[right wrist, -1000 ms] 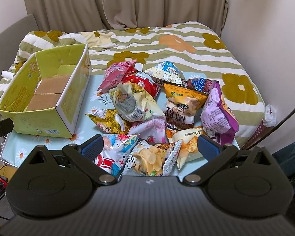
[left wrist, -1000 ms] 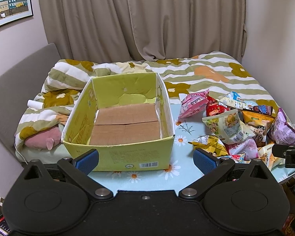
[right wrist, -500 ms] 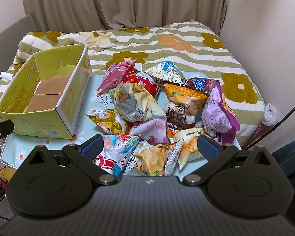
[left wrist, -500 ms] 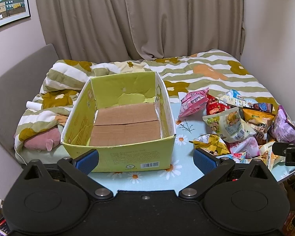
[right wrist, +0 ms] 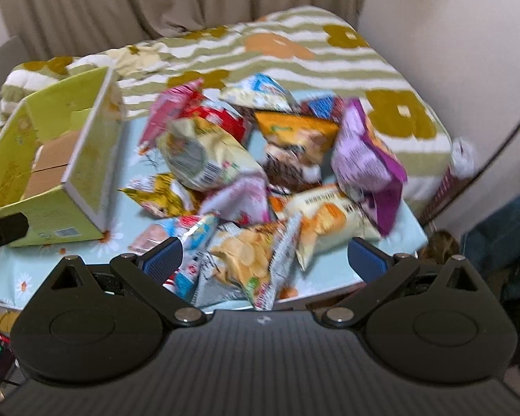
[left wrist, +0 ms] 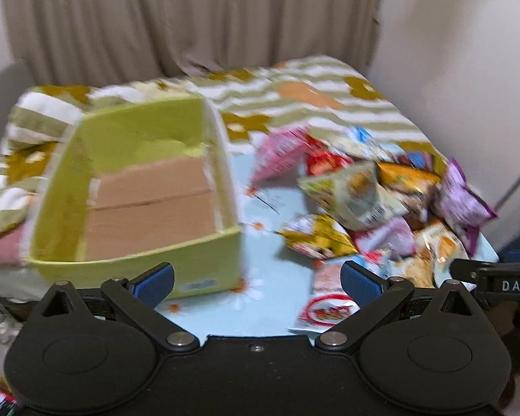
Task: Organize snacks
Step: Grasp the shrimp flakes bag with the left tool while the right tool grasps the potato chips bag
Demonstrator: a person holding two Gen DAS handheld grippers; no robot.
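An empty yellow-green cardboard box (left wrist: 128, 187) stands on the left of a light blue daisy-print table (left wrist: 270, 277); it also shows in the right wrist view (right wrist: 52, 159). A pile of several snack bags (right wrist: 260, 173) lies to its right, including a purple bag (right wrist: 364, 159), a yellow bag (left wrist: 315, 239) and a chips bag (right wrist: 253, 256). My left gripper (left wrist: 256, 280) is open and empty, near the box's front right corner. My right gripper (right wrist: 265, 256) is open and empty, low over the chips bag at the pile's front. Both views are motion-blurred.
A striped, flower-print quilt (right wrist: 260, 52) covers the bed behind the table. Beige curtains (left wrist: 190, 17) hang at the back and a white wall (left wrist: 468, 69) stands on the right. The right gripper's body (left wrist: 499, 284) shows at the left view's right edge.
Both grippers have moved forward, closer to the table. The left view has swung right toward the snack pile. The right gripper has come down nearer the front bags. Both stay open.
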